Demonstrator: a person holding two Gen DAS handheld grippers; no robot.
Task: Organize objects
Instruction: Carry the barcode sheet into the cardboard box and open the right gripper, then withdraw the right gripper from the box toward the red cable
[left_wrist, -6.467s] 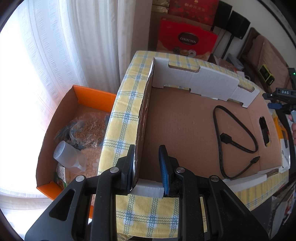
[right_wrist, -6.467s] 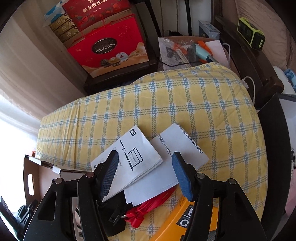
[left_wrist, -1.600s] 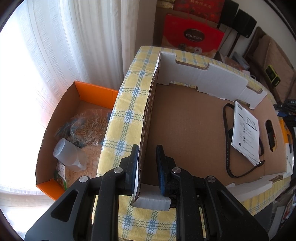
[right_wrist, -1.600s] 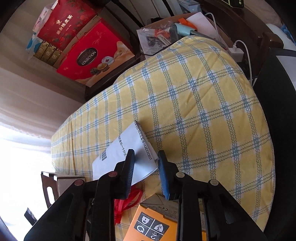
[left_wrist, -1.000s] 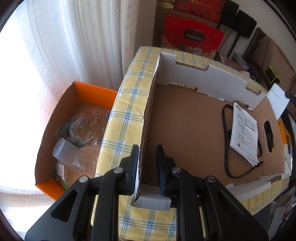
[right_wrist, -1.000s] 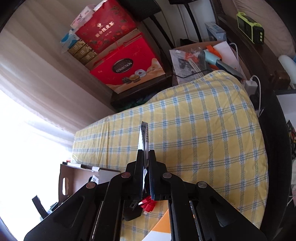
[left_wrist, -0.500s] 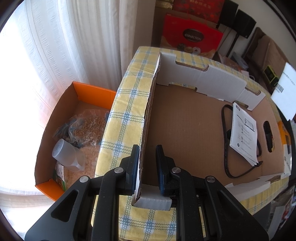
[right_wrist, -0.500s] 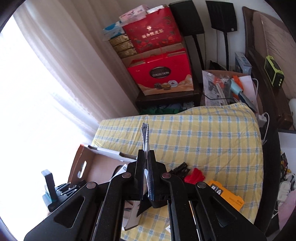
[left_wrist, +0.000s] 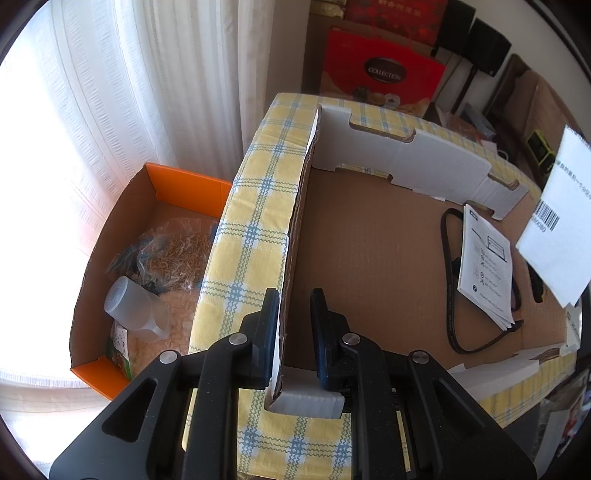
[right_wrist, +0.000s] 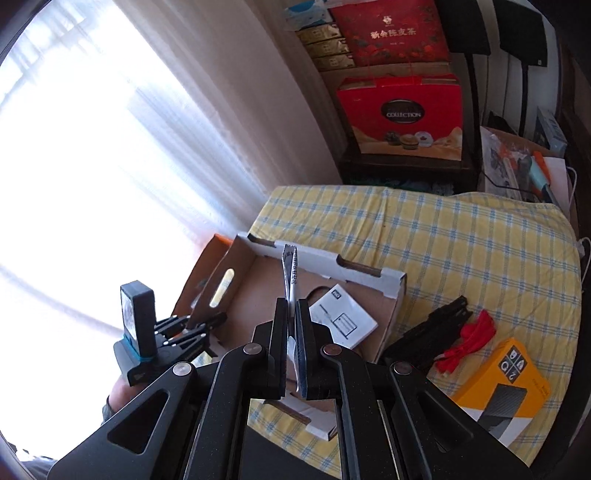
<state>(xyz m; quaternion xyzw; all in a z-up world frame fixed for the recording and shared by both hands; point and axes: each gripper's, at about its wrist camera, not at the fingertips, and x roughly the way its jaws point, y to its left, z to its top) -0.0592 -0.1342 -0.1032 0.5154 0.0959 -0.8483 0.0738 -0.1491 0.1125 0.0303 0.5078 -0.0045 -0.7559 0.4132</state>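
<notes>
An open flat cardboard box (left_wrist: 369, 236) lies on the yellow checked surface (left_wrist: 255, 206). Inside it are a black cable (left_wrist: 448, 266) and a white booklet (left_wrist: 484, 266). My left gripper (left_wrist: 293, 317) is shut on the box's left wall (left_wrist: 299, 221). My right gripper (right_wrist: 291, 332) is shut on a white paper sheet (right_wrist: 290, 280), held edge-on above the box (right_wrist: 258, 295); the sheet shows with a barcode at the right of the left wrist view (left_wrist: 557, 229). The booklet (right_wrist: 341, 317) lies below it.
An orange box (left_wrist: 122, 258) with bags and a plastic cup (left_wrist: 135, 310) sits on the floor left. On the cloth right of the cardboard box lie a black item (right_wrist: 432, 328), a red ribbon (right_wrist: 469, 339) and an orange-white package (right_wrist: 506, 384). Red gift boxes (right_wrist: 402, 114) stand behind.
My right gripper lifted the white sheet off the cloth and carried it left, over the cardboard box. The left gripper kept its hold on the box wall.
</notes>
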